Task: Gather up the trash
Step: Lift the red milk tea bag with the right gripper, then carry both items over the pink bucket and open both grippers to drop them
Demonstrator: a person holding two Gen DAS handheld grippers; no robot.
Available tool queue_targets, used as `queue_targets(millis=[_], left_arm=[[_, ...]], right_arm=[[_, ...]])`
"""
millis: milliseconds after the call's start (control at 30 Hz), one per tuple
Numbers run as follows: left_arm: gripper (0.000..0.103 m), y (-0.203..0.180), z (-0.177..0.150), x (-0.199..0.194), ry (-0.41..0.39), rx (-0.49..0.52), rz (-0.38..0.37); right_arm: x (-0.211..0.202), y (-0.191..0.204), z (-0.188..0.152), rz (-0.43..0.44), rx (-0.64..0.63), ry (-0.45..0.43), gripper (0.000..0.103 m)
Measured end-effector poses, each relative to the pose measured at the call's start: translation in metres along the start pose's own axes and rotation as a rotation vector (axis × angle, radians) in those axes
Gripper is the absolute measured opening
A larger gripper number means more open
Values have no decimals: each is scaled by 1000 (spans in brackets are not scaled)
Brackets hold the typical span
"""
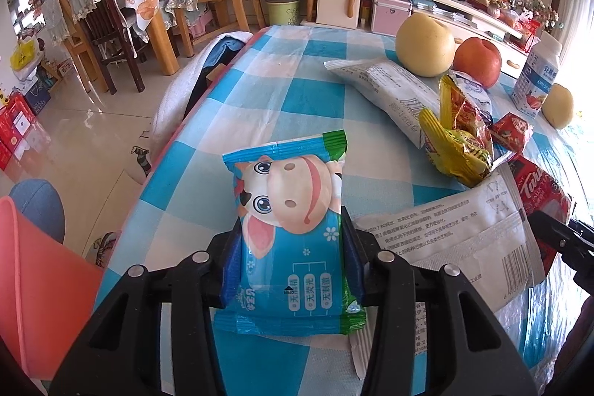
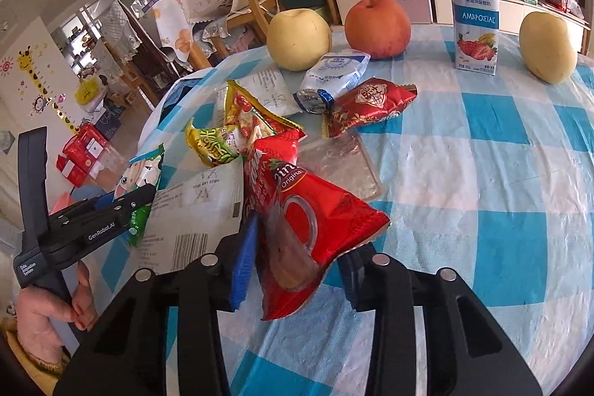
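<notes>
My left gripper [image 1: 291, 244] is shut on a blue wet-wipes packet with a cartoon cow [image 1: 293, 229], held just above the checked tablecloth [image 1: 260, 91]. That gripper also shows at the left of the right wrist view [image 2: 126, 206]. My right gripper [image 2: 297, 247] is shut on a red milk-tea wrapper [image 2: 297, 210], lifted off the cloth. Loose wrappers lie between them: a white printed sachet [image 1: 456, 236], a yellow-green snack wrapper [image 2: 213, 145], a red-yellow wrapper [image 2: 252, 114], a red candy wrapper [image 2: 367, 106], a white-blue packet [image 2: 330, 77] and a clear plastic tray [image 2: 341, 166].
Two yellow pears [image 2: 299, 38] [image 2: 547, 49], a red apple [image 2: 377, 25] and a yoghurt carton [image 2: 473, 13] stand at the table's far side. A pink bin rim [image 1: 26, 270] is low left of the table edge. Chairs and cabinets stand beyond.
</notes>
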State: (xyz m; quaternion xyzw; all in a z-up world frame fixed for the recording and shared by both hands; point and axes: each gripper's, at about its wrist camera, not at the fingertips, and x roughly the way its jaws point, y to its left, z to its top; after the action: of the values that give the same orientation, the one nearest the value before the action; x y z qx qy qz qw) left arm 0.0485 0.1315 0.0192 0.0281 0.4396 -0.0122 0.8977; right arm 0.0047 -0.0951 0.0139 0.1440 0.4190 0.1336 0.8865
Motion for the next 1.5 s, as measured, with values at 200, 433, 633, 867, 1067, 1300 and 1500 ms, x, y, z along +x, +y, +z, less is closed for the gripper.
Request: queue_targets(millis=[200,433,633,867,1067,1300,1500], left_arm=[[46,7,-2,-7,-10,-13,-24],[45,16,-4,-15,-25,-42,-66],[45,25,-4,-25,-50,-77,-112],[45,36,-9,-42,-92,-109,-141],[45,48,-12,-56,-124,-132,-143],[45,65,-16,-77,-175,-163,-136],[45,88,-17,-99,-229,-212,-118]], right_arm=[[-10,13,-4,16,-24,-37,25],[-18,30,-12,-52,-89,-65,17],[-31,30,-17,-113,-81,-100,14],[-54,33,-16,-135,-63,-160,13],[-73,49,-16,-112,-63,-195,13],[-86,80,-20,-36,-68,-201,13],[-83,125,-24,46,-109,-179,13]])
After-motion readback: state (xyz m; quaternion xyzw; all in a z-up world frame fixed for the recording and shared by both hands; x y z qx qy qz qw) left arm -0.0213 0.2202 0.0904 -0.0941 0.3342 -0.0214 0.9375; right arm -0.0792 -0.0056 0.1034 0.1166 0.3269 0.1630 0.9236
